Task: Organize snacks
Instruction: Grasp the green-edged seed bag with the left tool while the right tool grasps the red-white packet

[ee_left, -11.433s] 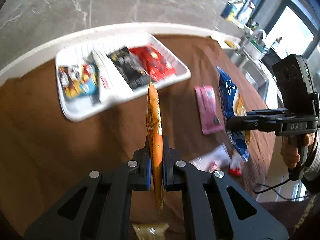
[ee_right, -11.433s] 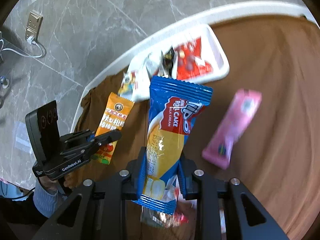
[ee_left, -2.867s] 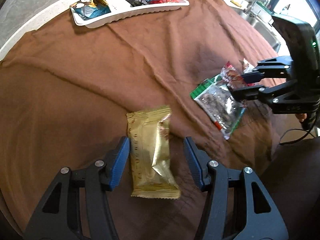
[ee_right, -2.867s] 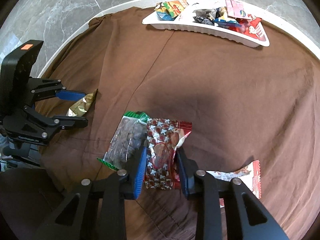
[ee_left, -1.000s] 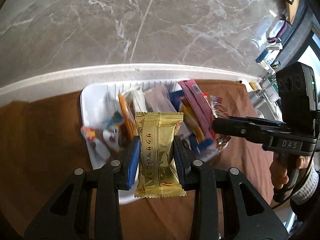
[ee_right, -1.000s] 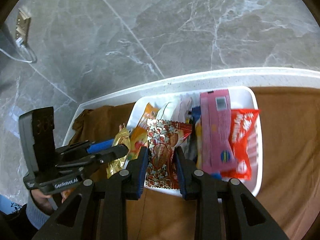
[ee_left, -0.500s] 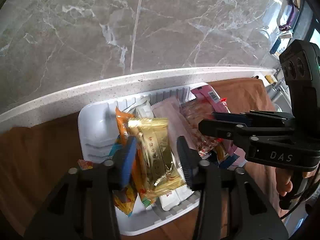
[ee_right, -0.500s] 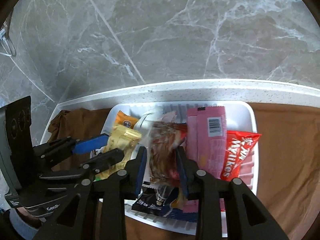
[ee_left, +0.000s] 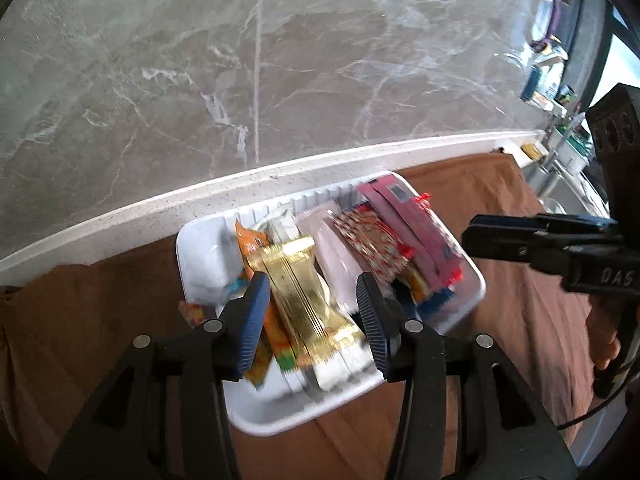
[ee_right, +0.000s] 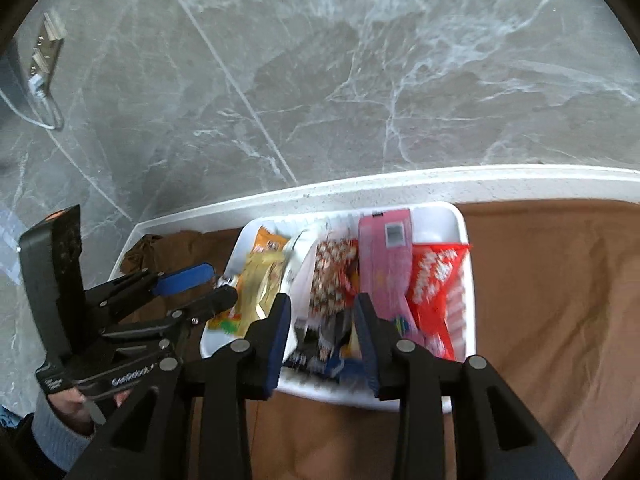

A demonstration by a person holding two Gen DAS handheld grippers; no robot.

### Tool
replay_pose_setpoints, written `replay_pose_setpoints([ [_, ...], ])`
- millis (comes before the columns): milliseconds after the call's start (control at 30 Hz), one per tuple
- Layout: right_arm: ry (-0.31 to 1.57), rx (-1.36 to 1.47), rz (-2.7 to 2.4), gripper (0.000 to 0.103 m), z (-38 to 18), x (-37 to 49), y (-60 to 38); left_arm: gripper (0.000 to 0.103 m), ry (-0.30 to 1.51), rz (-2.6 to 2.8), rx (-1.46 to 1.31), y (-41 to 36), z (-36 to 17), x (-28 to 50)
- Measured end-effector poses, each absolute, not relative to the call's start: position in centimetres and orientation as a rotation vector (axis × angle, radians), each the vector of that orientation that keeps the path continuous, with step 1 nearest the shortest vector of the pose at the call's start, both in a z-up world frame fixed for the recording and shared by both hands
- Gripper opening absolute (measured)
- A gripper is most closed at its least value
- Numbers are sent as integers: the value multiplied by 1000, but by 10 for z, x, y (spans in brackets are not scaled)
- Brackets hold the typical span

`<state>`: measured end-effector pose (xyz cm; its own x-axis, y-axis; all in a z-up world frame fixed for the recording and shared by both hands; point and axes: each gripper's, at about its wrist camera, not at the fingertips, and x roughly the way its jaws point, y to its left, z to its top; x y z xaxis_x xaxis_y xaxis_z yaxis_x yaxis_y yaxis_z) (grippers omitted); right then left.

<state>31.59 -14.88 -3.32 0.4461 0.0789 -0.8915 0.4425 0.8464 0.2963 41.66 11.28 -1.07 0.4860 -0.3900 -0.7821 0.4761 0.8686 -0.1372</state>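
Left gripper spread above white tray at frame centre, pads clear of gold packet lying in tray. Right gripper likewise parted, gripping nothing; red-patterned packet rests among snacks beside pink packet. Tray sits on brown cloth.

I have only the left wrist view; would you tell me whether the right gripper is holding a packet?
Observer: No, the right gripper stands open above the tray; the red-and-white packet lies in it.
Operator: What lies right of the pink packet?
Observer: A red packet, at the tray's right end.
Operator: And on the wall?
Observer: A socket with a cable, far left.
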Motion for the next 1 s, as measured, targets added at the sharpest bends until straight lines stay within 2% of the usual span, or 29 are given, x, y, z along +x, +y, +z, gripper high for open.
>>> replay_pose_setpoints([
  [433, 1150, 543, -291, 40, 13, 202, -103, 44, 1024, -687, 197, 105, -25, 289],
  [700, 1290, 619, -376, 47, -13, 112, -69, 46, 1166, -796, 198, 100, -55, 205],
  [1000, 1365, 706, -440, 47, -47, 68, -45, 46, 1245, -837, 205, 93, -71, 152],
])
